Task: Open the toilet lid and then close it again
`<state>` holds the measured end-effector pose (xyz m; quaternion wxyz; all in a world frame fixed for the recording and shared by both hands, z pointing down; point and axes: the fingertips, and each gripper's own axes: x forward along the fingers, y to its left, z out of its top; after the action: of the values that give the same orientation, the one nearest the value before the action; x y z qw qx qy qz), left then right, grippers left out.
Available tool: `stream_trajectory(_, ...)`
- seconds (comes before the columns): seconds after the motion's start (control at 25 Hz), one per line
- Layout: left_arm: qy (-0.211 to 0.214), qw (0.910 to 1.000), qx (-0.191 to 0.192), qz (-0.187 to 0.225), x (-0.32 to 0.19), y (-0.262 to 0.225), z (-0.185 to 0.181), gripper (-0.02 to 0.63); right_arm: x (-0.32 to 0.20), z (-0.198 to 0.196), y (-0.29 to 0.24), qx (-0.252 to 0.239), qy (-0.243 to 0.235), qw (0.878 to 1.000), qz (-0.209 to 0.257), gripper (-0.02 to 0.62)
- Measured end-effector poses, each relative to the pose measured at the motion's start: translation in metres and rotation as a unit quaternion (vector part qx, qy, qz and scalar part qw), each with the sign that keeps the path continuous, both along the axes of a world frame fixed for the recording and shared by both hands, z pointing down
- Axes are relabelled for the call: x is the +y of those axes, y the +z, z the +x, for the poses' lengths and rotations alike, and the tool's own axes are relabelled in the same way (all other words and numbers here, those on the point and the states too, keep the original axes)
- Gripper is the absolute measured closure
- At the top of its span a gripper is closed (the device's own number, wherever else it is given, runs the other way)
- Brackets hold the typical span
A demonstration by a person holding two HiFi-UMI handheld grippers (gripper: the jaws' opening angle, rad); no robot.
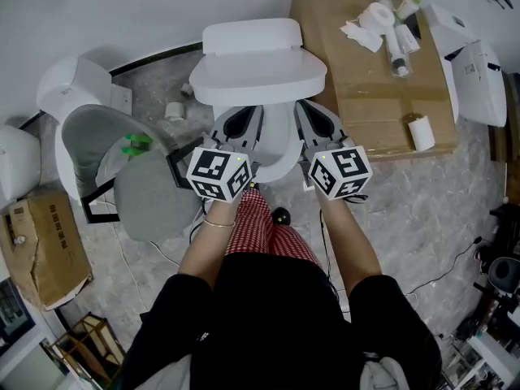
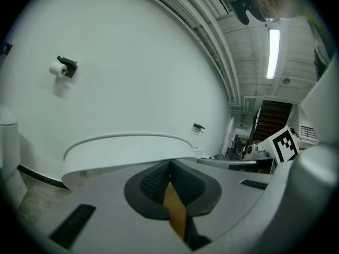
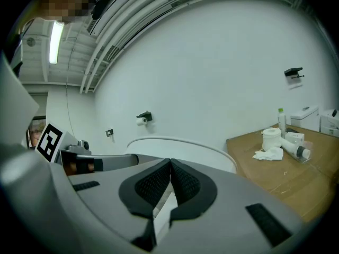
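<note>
Both grippers are clenched on nothing: the left gripper (image 2: 169,167) and the right gripper (image 3: 170,164) each have their ribbed pads pressed together at the tip, with no object between. The toilet (image 1: 280,149) stands straight ahead of the person, its tank (image 1: 250,36) at the far end by the wall. The lid (image 1: 260,75) lies down over the bowl. Its long axis runs away from the person, with the hinge at the tank end and the free front edge nearest. The grippers point at that front edge from either side of the bowl, side by side and about equally near. Whether either tip touches the rim cannot be told. In each gripper view the rim curves across just beyond the tips. Lifting likely means getting a tip under that near edge and swinging it up toward the tank; either hand could serve. A brown surface (image 1: 357,96) on the right carries paper rolls (image 1: 378,15), well apart from the lid.
</note>
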<state>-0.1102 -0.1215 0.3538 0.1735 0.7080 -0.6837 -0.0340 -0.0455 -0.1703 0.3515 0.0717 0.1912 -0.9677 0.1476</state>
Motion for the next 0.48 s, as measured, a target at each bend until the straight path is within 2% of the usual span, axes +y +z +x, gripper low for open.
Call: stream_trajectory(0.48,0.002,0.9999,-0.004,0.012,-0.015,-0.015,-0.011,0.603,-0.015,-0.011,-0.014,-0.01,0.0,1.0,0.005,0.575)
